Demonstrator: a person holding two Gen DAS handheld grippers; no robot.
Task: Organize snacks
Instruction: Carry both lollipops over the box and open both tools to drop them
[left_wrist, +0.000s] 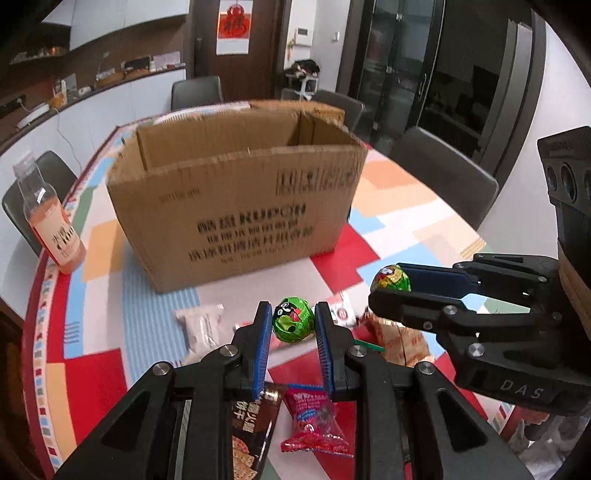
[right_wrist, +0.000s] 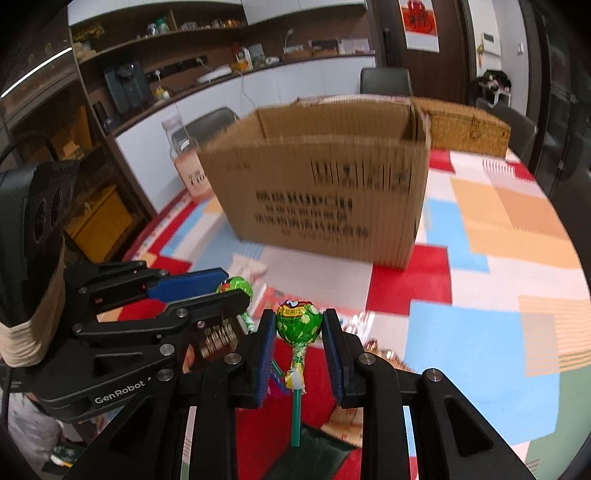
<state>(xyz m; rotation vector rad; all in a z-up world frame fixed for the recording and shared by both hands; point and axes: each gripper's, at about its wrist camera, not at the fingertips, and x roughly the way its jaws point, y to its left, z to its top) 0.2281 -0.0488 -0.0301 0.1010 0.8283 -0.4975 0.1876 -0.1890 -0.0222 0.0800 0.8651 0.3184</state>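
Note:
My left gripper (left_wrist: 293, 319) is shut on a green-wrapped lollipop (left_wrist: 293, 318), held above the table in front of the open cardboard box (left_wrist: 236, 206). My right gripper (right_wrist: 298, 325) is shut on a second green lollipop (right_wrist: 298, 321), its green stick hanging down. Each gripper shows in the other's view: the right gripper (left_wrist: 391, 280) at the right with its lollipop (left_wrist: 390, 278), the left gripper (right_wrist: 231, 286) at the left with its lollipop (right_wrist: 234, 286). The box (right_wrist: 325, 192) stands open-topped straight ahead of both.
Loose snack packets lie on the colourful tablecloth below: a white packet (left_wrist: 201, 326), a red packet (left_wrist: 314, 421), a brown cracker packet (left_wrist: 253, 428). A pink drink bottle (left_wrist: 50, 218) stands left of the box. A wicker basket (right_wrist: 469, 129) sits behind it. Chairs surround the table.

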